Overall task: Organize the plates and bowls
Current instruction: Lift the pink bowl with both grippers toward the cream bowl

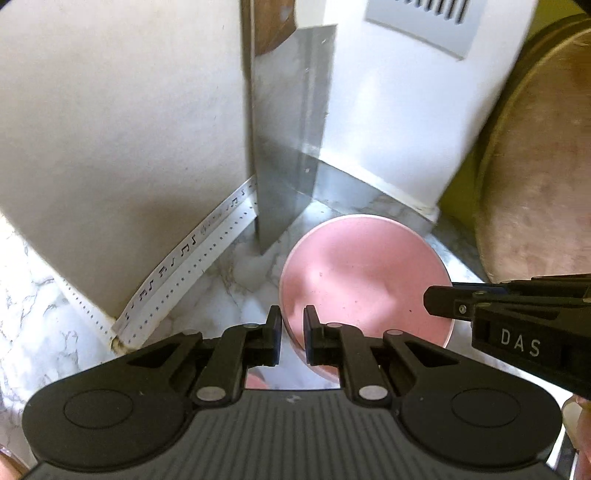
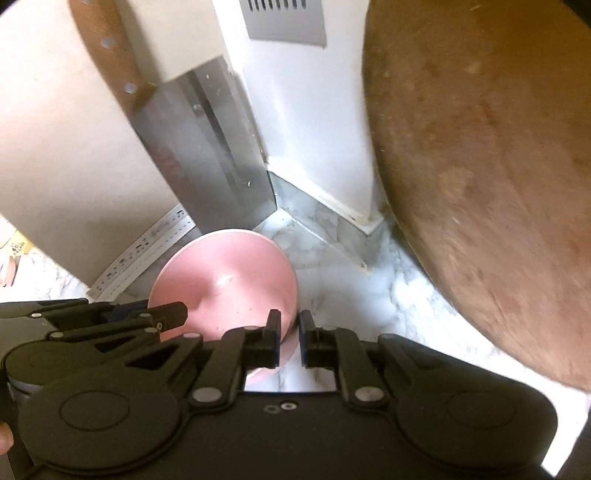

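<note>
On the marble counter (image 1: 229,291), in the corner where two pale walls meet: one pink plate (image 1: 365,280), flat or nearly so, serving here as landmark.

Left gripper (image 1: 292,334): at the plate's near-left rim, jaws narrowed to a slim gap with the rim running between them. Contact looks likely, but whether the pads actually bear on the rim cannot be told.

Right gripper (image 2: 288,338): at the plate's near-right rim, jaws likewise close together, the plate edge between them or just behind. A firm grip cannot be confirmed.

Cleaver (image 2: 207,147): steel blade, wooden handle, leaning upright in the corner just behind the plate, its lower edge near the plate's far rim.

Round wooden board (image 2: 487,177): standing on edge to the plate's right, close by.

White patterned trim strip (image 1: 184,273): along the wall base, left of the plate.

Risks, as judged:
- A shallow bite on a smooth, thin rim may slip, dropping the plate onto hard stone.
- Uneven lifting by the two tools could tilt or twist it loose.
- Pushing the plate back may knock the cleaver and topple it.
- A sideways swing may strike the board.

Surface: white, grey-veined, glossy. Room: a cramped kitchen corner with a vent grille (image 2: 284,18) high up.
</note>
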